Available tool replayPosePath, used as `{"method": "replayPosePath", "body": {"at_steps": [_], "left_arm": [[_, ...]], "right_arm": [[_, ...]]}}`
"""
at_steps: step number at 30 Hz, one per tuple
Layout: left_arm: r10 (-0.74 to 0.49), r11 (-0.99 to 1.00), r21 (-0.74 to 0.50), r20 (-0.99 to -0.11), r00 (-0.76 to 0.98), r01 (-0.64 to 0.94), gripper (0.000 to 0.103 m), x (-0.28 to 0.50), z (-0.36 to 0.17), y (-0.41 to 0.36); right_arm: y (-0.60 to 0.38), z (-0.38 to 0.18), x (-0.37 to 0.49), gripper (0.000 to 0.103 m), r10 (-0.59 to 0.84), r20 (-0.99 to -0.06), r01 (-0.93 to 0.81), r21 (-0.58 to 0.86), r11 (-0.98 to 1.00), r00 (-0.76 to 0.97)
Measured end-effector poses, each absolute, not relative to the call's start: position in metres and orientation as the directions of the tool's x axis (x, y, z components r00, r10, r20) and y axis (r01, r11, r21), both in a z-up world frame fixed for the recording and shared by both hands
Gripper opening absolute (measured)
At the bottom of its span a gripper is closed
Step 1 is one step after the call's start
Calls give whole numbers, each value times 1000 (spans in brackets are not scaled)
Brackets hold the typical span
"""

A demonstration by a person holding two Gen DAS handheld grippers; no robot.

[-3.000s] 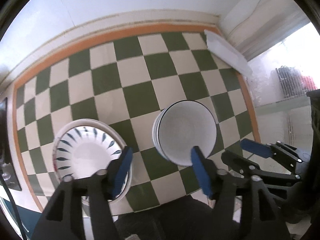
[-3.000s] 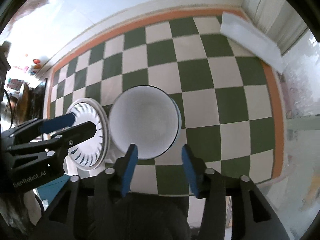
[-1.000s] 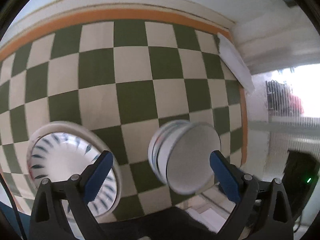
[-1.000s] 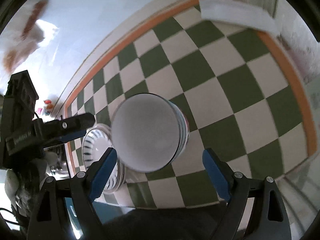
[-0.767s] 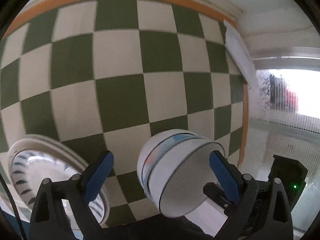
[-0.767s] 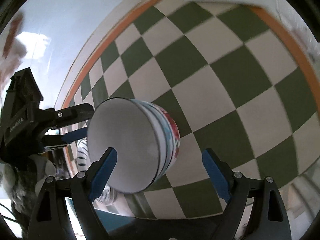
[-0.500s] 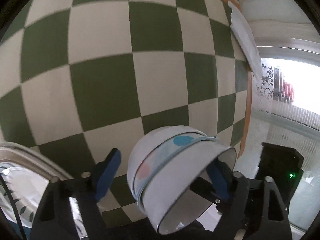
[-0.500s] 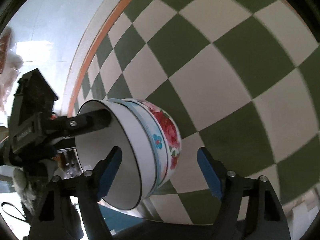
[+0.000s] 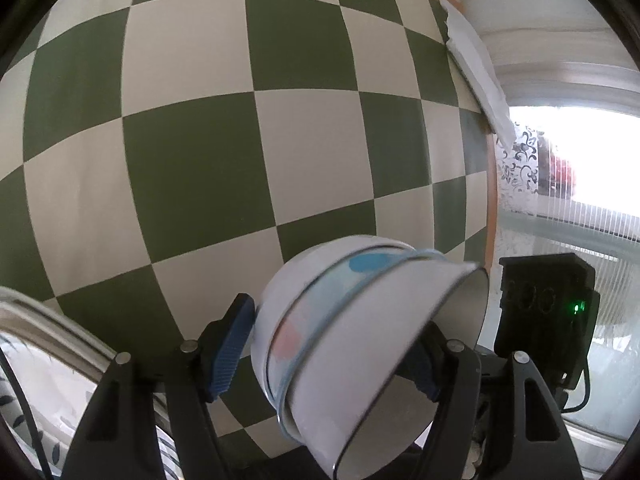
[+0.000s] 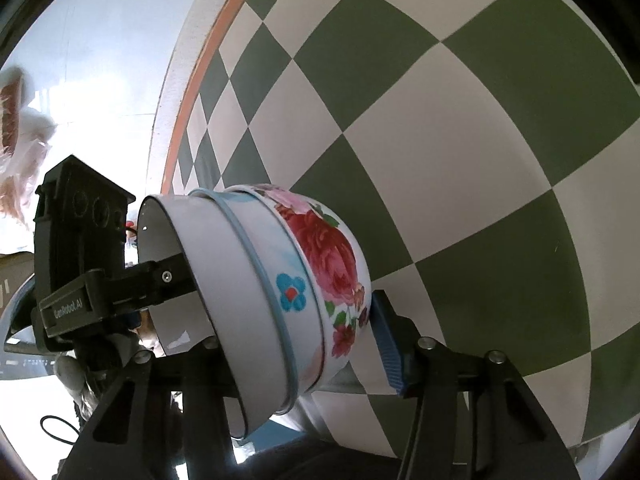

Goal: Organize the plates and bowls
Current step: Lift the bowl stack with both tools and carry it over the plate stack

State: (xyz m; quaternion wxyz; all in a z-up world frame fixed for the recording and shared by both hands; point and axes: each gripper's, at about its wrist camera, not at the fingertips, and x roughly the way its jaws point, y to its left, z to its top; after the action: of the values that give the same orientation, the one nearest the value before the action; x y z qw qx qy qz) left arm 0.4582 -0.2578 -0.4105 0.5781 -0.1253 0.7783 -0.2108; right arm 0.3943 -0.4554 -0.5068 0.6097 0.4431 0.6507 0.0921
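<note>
Bowls [image 9: 360,344] now sit tilted on their side between both grippers, a nested stack of three: plain white with dark rim, blue-rimmed, floral outermost. Three seconds back the stack sat upright on the bench, mouth up, grippers hovering short of it; a second ago both spread wide, and since then they have dropped low and closed in around it.

Left gripper [image 9: 328,352] straddles the stack, left pad [image 9: 232,344] just beside the bowl wall, the other finger mostly hidden behind the rim. Wide-spread, not clamped; contact cannot be told.

Right gripper [image 10: 304,344] brackets the same bowls [image 10: 280,292] from the opposite side, its blue pad [image 10: 386,344] at the floral base, the other finger hidden under the stack. Also spread, no firm clamp visible.

Judgement: a two-handed lift or reposition of the stack is starting; the tilt means the inner bowls could slide out if the hold is loose.

Plate [image 9: 36,344], striped, sits at the left edge of the left view, near the bowls; earlier it showed whole, now only its rim.

Bench [image 9: 200,120] is green-and-cream check with an orange border. A folded white cloth [image 9: 476,72] lies at the far right corner. Beyond it, a bright window with lace curtain [image 9: 520,160]; pale wall on the other side.
</note>
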Motion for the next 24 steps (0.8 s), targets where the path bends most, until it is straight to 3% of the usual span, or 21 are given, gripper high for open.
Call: {"method": "replayPosePath", "body": {"at_steps": [24], "left_arm": [[-480, 877, -479, -865, -148, -41, 67, 458, -362, -214]], "right_arm": [[-442, -446, 431, 50, 672, -736, 279, 663, 695, 74]]}}
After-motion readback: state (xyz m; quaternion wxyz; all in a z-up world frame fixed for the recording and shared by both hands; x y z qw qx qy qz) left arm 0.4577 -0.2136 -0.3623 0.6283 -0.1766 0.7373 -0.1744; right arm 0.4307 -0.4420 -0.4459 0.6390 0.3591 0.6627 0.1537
